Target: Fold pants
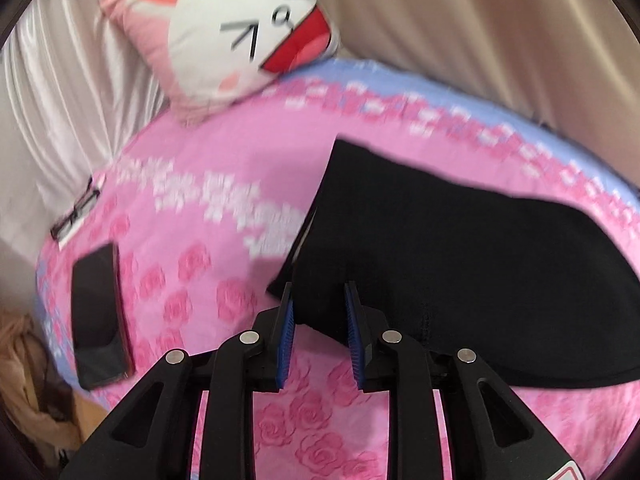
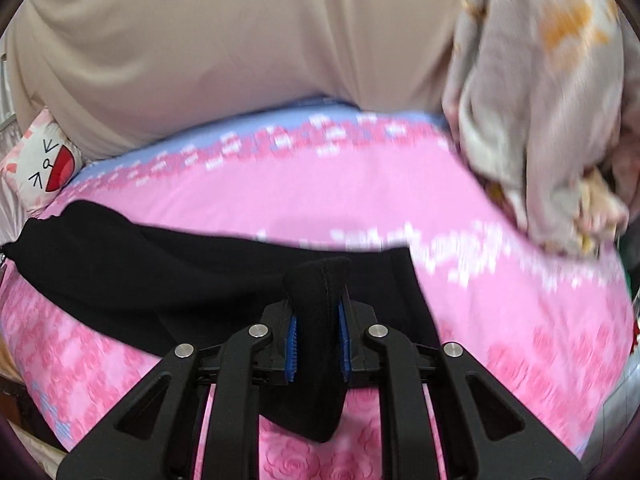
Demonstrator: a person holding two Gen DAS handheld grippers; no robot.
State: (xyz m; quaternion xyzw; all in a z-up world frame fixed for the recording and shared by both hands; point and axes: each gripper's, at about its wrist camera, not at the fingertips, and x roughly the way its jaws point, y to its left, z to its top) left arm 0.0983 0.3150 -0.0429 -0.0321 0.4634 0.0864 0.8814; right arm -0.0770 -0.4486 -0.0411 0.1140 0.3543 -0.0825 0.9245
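Note:
Black pants [image 1: 460,260] lie stretched across a pink rose-patterned bed sheet [image 1: 192,264]. In the left wrist view my left gripper [image 1: 319,292] is shut on the pants' near edge, with black cloth running between its blue pads [image 1: 285,344]. The right wrist view shows the same pants [image 2: 160,272] reaching off to the left. There my right gripper [image 2: 318,312] is shut on a bunched fold of the pants, which sticks up above the fingers and hangs down below them. Both views are blurred by motion.
A pink and white cat pillow [image 1: 224,32] leans at the bed's far left corner. A dark phone [image 1: 98,316] and a pair of glasses [image 1: 76,208] lie at the left edge. A crumpled patterned blanket [image 2: 540,100] sits at the far right. Beige curtain [image 2: 220,48] hangs behind.

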